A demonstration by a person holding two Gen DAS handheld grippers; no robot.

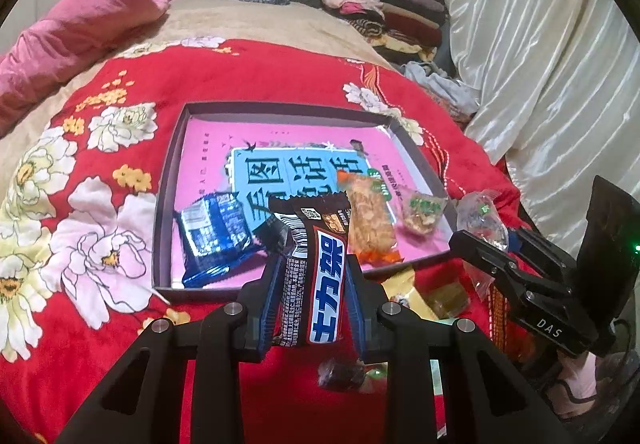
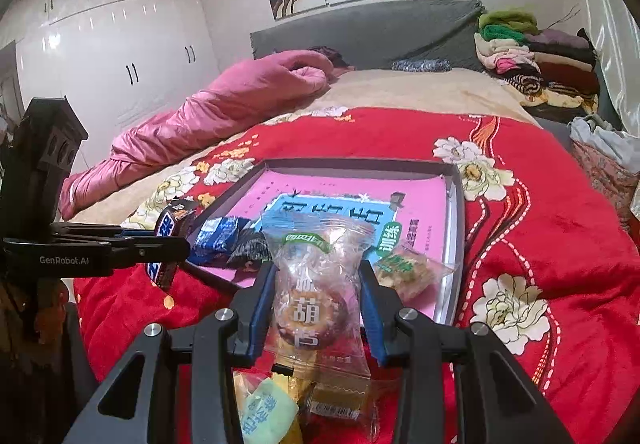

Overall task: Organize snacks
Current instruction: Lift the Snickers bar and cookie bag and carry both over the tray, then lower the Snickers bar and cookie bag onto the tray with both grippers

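My left gripper (image 1: 310, 264) is shut on a brown chocolate bar (image 1: 316, 276) with a blue and white label, held above the near edge of the shallow dark box (image 1: 280, 109). My right gripper (image 2: 318, 272) is shut on a clear-wrapped round pastry (image 2: 316, 296) near the box's near right corner; it also shows in the left wrist view (image 1: 484, 220). The box (image 2: 352, 164) has a pink book as its floor and holds a blue packet (image 1: 212, 236), an orange snack pack (image 1: 370, 220) and a small green-label pack (image 1: 424, 212).
Loose snacks lie on the red floral blanket (image 1: 100, 204) below the grippers: a dark candy (image 1: 340, 374), yellow packs (image 1: 408, 292) and a green-label pack (image 2: 268, 410). A pink quilt (image 2: 208, 112) lies left, folded clothes (image 2: 532, 56) at the back right, a white curtain (image 1: 540, 64) on the right.
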